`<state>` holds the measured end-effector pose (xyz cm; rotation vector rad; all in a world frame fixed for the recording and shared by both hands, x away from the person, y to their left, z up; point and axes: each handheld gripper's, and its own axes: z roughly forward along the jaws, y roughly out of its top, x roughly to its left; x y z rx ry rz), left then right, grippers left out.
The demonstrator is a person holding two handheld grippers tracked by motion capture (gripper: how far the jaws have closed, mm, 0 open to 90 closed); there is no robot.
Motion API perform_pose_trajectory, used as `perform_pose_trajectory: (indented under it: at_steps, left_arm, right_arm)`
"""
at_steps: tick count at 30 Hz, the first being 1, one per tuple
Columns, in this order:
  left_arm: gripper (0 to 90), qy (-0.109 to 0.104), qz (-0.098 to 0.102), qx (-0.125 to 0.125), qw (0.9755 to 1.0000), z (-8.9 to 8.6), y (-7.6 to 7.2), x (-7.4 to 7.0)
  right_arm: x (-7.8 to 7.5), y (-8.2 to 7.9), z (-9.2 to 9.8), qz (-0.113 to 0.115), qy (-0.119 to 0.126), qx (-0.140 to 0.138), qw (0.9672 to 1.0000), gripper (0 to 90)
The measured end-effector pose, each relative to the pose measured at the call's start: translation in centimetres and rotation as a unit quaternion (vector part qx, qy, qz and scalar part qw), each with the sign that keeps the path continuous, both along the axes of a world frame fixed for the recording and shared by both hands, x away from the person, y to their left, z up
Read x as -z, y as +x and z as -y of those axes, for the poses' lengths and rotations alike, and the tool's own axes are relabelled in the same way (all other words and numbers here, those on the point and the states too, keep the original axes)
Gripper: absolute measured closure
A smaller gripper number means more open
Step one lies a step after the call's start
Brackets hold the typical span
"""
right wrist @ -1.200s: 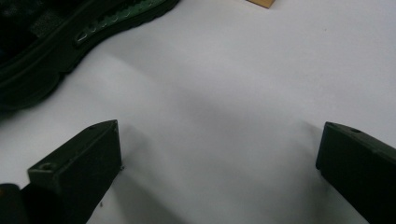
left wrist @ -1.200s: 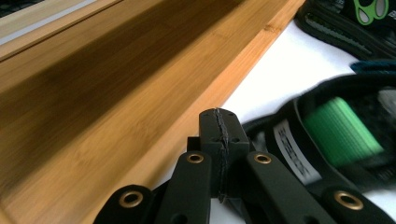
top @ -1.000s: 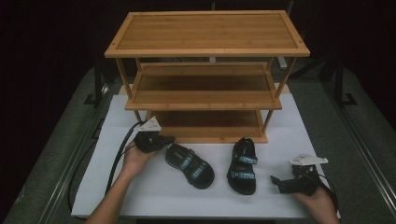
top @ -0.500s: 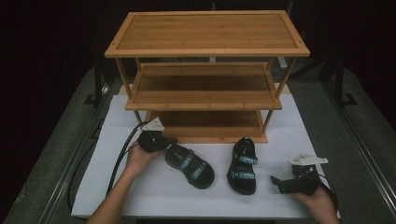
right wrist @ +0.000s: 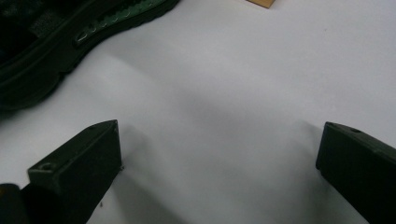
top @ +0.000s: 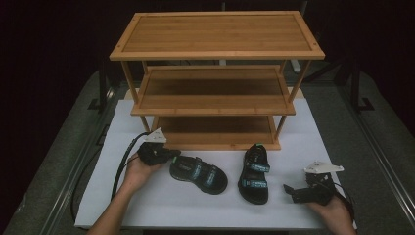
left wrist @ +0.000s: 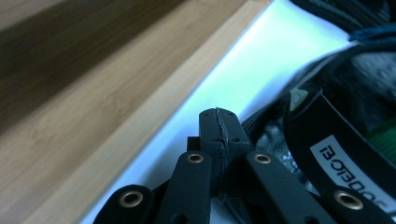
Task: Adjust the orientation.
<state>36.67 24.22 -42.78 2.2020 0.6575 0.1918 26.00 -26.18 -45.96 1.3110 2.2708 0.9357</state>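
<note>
Black with teal straps, the left sandal (top: 198,174) is lying slantwise on the white table (top: 161,210), just in front of the rack's bottom shelf. The left gripper (top: 169,155) is sitting at its heel end with both jaws pressed flat together, nothing between them; in the left gripper view the closed tips (left wrist: 219,133) are resting just beside the sandal's heel strap (left wrist: 327,140), and I cannot tell whether they are touching it. The left hand (top: 139,169) is cupping the gripper from below, forearm coming in slantwise from the table's near edge.

The second sandal (top: 255,172) is lying near the first, toe pointing toward the rack. Off to its right, the right gripper (top: 288,190) is resting low on the table, pointing at that sandal, jaws spread wide over bare white surface, with the right hand (top: 333,210) behind it.

The wooden rack (top: 215,54) is standing at the back, its three shelves carrying nothing.
</note>
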Motion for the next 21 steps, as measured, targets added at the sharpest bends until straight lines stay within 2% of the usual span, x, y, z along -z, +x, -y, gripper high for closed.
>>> perform_pose_trajectory:
  at_steps: [2, 4, 11, 13, 21]
  left_arm:
    - [90.0, 0.005, 0.001, 0.002, 1.0000, -0.3, -0.5, -0.1]
    - [90.0, 0.000, -0.001, 0.002, 1.0000, -0.6, -1.1, 0.0]
    - [90.0, 0.002, -0.004, 0.005, 1.0000, -1.3, -3.2, -0.1]
    - [90.0, 0.004, -0.004, 0.007, 1.0000, -1.4, -3.3, -0.1]
    - [90.0, -0.007, -0.013, 0.014, 0.9998, -1.6, -5.3, 0.0]
  right_arm:
    - [0.0, 0.0, 0.0, 0.000, 0.000, 0.000, 1.0000, 0.0]
    - [0.0, 0.0, 0.0, 0.000, 0.000, 0.000, 1.0000, 0.0]
    - [0.0, 0.0, 0.0, 0.000, 0.000, 0.000, 1.0000, 0.0]
    - [0.0, 0.0, 0.0, 0.000, 0.000, 0.000, 1.0000, 0.0]
    - [0.0, 0.0, 0.0, -0.001, 0.000, 0.000, 1.0000, 0.0]
